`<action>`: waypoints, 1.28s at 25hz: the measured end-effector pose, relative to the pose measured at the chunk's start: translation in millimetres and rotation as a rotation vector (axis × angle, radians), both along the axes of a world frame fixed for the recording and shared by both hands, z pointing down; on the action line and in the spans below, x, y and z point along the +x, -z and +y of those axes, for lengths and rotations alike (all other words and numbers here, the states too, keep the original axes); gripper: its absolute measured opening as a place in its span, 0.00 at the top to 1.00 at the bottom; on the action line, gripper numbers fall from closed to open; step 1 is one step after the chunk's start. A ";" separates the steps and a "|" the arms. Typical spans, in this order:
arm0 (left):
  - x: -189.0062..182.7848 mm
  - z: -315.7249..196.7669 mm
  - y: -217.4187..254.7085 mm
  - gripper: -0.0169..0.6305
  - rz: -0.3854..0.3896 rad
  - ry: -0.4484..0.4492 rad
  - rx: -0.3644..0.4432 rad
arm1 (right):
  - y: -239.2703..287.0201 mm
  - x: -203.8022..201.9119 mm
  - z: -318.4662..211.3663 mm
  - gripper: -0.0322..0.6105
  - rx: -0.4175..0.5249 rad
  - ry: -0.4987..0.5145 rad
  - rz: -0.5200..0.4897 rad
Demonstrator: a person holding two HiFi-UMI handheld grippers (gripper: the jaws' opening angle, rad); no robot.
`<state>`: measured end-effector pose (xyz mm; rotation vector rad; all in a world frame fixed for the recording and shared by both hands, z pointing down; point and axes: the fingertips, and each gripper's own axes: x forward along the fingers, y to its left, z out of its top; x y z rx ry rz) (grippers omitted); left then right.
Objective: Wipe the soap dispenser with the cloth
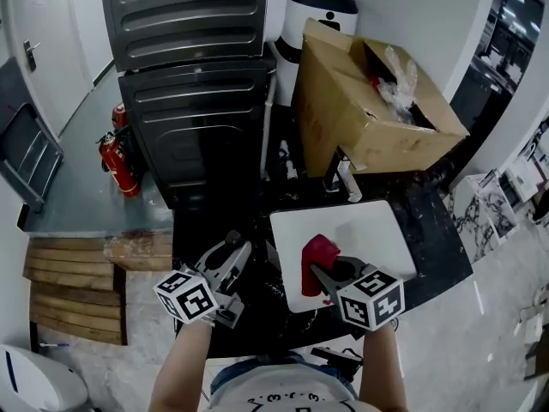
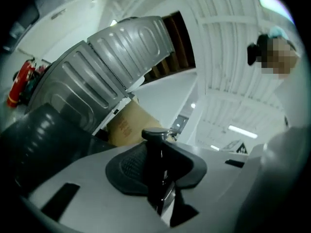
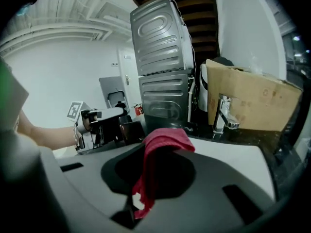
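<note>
A black soap dispenser (image 2: 156, 154) with a pump top stands upright between the jaws of my left gripper (image 2: 158, 176), which is shut on it. In the head view that gripper (image 1: 241, 254) is over the dark counter left of the basin. From the right gripper view the dispenser (image 3: 130, 130) shows as a dark bottle at the left gripper's tip. A red cloth (image 1: 318, 258) hangs folded from my right gripper (image 1: 321, 273), shut on it above the basin's near left corner. The cloth (image 3: 163, 142) drapes over the right gripper's (image 3: 148, 181) jaws and hides the pads.
A white sink basin (image 1: 377, 230) sits in a black counter (image 1: 433, 230) with a chrome tap (image 1: 346, 178) behind it. An open cardboard box (image 1: 369, 101) stands behind the tap. Two stacked grey machines (image 1: 193, 75) rise at left, a red fire extinguisher (image 1: 117, 163) beside them.
</note>
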<state>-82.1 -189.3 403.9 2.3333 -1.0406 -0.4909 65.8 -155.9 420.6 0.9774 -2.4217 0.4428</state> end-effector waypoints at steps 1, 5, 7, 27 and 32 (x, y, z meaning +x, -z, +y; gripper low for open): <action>-3.0 -1.3 6.4 0.82 0.077 -0.008 -0.013 | 2.5 -3.2 -1.1 0.87 0.004 -0.001 -0.025; -14.0 -6.6 24.8 0.82 0.472 -0.040 -0.102 | 11.0 -17.6 -5.2 0.87 0.029 -0.003 -0.142; -21.3 -10.4 29.8 0.82 0.650 -0.040 -0.138 | 12.3 -23.4 -8.4 0.87 0.039 -0.010 -0.165; -55.8 -33.5 28.5 0.82 0.975 0.083 -0.192 | 86.7 -95.6 21.8 0.87 0.344 0.228 -0.342; -56.6 -27.3 35.2 0.82 1.064 0.050 -0.153 | 95.6 -88.6 26.5 0.87 0.387 0.252 -0.338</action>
